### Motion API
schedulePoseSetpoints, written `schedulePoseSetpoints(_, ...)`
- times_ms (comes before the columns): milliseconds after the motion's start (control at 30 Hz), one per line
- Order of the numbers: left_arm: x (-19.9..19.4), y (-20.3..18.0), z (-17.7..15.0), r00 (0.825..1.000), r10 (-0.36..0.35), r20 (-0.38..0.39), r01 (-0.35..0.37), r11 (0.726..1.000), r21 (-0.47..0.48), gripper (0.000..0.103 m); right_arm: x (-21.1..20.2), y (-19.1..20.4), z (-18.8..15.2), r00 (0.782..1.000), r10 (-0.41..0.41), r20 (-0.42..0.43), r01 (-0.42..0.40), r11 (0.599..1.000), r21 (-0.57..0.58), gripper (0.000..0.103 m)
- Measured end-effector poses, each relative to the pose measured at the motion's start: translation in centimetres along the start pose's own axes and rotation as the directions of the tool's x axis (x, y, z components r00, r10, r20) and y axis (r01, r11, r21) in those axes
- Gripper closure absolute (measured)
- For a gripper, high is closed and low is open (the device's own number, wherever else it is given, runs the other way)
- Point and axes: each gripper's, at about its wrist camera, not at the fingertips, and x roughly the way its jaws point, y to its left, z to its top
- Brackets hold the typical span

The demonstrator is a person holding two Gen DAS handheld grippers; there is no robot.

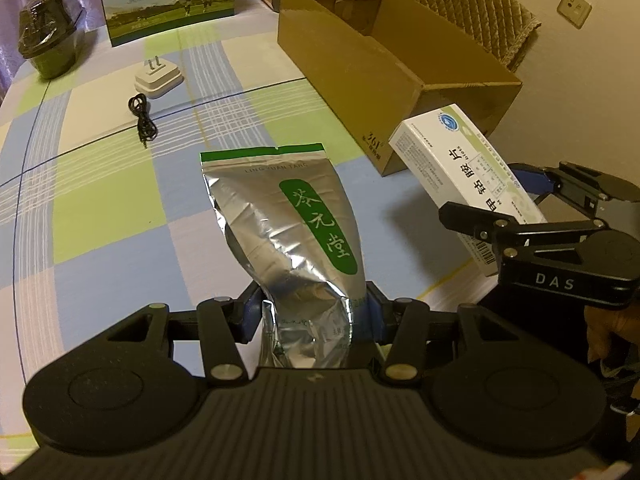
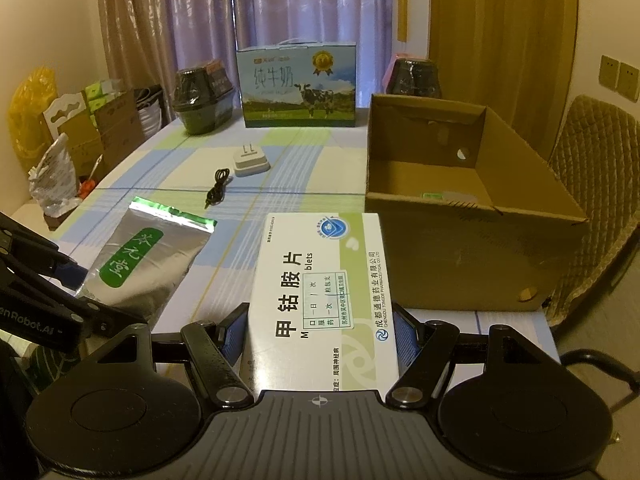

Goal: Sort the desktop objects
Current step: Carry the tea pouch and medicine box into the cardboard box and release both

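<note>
- The left gripper [image 1: 310, 312] is clamped on the lower end of a crinkled silver foil pouch with a green label and green top strip [image 1: 288, 220]; the blue pads press both sides; the pouch is held above the checked blue, green and white tablecloth [image 1: 100, 208]
- The right gripper [image 2: 320, 332] is closed on a flat white and green medicine box [image 2: 320, 292]; the box is held just beside the near wall of the open brown cardboard carton [image 2: 472, 248], which sits at the table's right edge
- A white plug adapter [image 1: 159, 79] and a coiled black cable [image 1: 141, 117] lie close together mid-table; a blue milk carton with a cow picture [image 2: 298, 86] stands at the far edge
</note>
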Motion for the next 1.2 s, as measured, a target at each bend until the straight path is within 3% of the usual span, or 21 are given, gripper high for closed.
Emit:
schedulePoseSetpoints(367, -0.3, -2.2, 3.7, 0.998, -0.044, 0.037, 0.043, 0.998, 0.051, 0.057, -2.0, -2.7, 2.1, 0.997, -0.041, 0.060, 0.039, 0.999, 0.031, 0.035)
schedulePoseSetpoints(700, 0.0, -5.5, 10.2, 0.991, -0.095, 0.091, 0.083, 0.988, 0.129, 0.061, -2.7, -7.7, 5.6, 0.987, -0.099, 0.124, 0.092, 0.994, 0.066, 0.035)
schedulePoseSetpoints(1200, 3.1, -9.6, 21.0, 0.977, -0.195, 0.087, 0.177, 0.966, 0.187, 0.063, 0.0, -15.1, 9.9, 0.980, -0.136, 0.147, 0.115, 0.983, 0.146, 0.035)
